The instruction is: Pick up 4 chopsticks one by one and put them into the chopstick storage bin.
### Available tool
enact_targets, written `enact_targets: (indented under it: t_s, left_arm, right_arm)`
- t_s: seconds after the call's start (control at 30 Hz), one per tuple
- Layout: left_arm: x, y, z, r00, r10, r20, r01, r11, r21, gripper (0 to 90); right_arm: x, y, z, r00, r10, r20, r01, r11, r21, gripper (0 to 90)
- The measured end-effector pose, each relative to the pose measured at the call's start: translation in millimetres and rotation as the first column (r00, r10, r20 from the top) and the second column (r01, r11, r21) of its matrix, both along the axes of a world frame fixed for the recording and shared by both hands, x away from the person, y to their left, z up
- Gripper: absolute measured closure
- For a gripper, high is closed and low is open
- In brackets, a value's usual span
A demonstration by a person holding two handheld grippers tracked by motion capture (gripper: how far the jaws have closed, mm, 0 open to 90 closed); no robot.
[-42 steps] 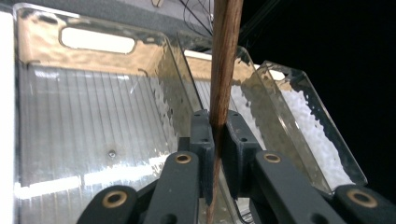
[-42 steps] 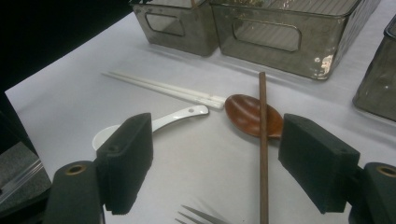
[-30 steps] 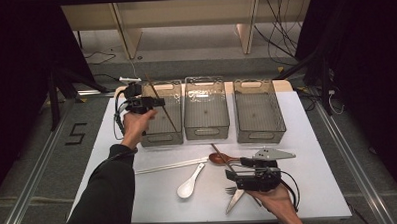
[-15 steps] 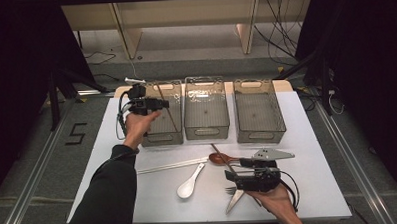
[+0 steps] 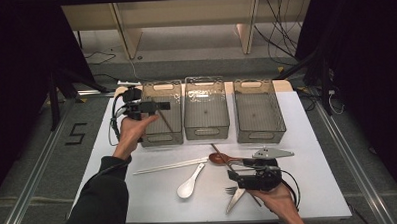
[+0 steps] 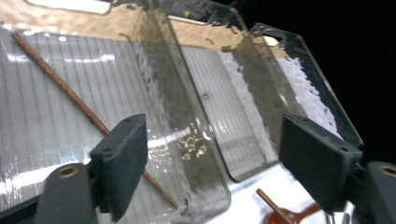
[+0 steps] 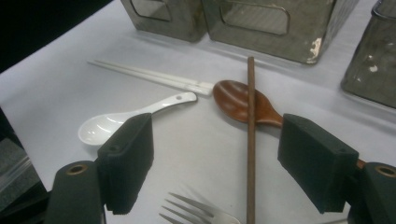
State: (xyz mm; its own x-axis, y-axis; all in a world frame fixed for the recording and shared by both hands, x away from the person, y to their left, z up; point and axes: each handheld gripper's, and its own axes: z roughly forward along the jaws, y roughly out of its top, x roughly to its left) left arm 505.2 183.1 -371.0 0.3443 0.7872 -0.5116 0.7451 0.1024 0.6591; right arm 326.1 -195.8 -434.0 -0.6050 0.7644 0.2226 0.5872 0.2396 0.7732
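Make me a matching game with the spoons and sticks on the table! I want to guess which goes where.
Things:
1. brown chopstick
2. white spoon
3. brown spoon
4. fork

Places or states:
A. lying under a second brown stick
B. inside the left clear bin
C. prongs showing just before the right gripper
D. on the table next to the white chopsticks

Pairs: 1-B, 2-D, 3-A, 4-C
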Motion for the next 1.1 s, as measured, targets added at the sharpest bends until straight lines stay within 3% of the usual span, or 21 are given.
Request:
enact_targets:
  t_s: [0.13, 0.37, 0.53, 0.73, 0.8, 0.87, 1.1]
  left_arm:
    - [-22.6, -1.0, 8.2, 0.9972, -0.047, 0.058, 0.045, 0.9985, 0.031, 17.9]
    - [-67.2, -2.3, 13.9, 0.9799, -0.125, 0.156, 0.116, 0.9912, 0.063, 16.1]
    - [-89.8, 0.0, 9.0, 0.9747, -0.14, 0.174, 0.131, 0.9894, 0.063, 16.1]
    - [-108.8, 4.4, -2.1, 0.9752, -0.128, 0.181, 0.123, 0.9917, 0.037, 16.1]
    - [-113.3, 6.8, -6.4, 0.976, -0.123, 0.179, 0.121, 0.9924, 0.021, 16.2]
    - [-118.3, 8.3, -9.3, 0.975, -0.127, 0.183, 0.122, 0.9918, 0.038, 16.2]
    - [-129.7, 9.1, -20.8, 0.9764, -0.129, 0.174, 0.127, 0.9917, 0.023, 16.2]
  right_arm:
    - [1.5, -0.9, -1.1, 0.9997, -0.012, -0.02, 0.012, 1.0, -0.029, 29.2]
    - [5.1, -2.8, -10.6, 0.9965, -0.031, -0.077, 0.023, 0.994, -0.104, 36.5]
    - [8.0, -3.8, -17.0, 0.9928, -0.041, -0.113, 0.024, 0.988, -0.151, 47.1]
    - [8.9, -2.4, -21.7, 0.9903, -0.039, -0.133, 0.016, 0.985, -0.173, 54.0]
    - [9.3, -0.8, -23.8, 0.99, -0.031, -0.138, 0.006, 0.983, -0.181, 56.8]
    - [9.4, -0.2, -24.4, 0.9896, -0.029, -0.141, 0.002, 0.982, -0.186, 57.6]
    - [10.7, 4.3, -30.4, 0.9859, -0.029, -0.165, -0.009, 0.974, -0.224, 66.0]
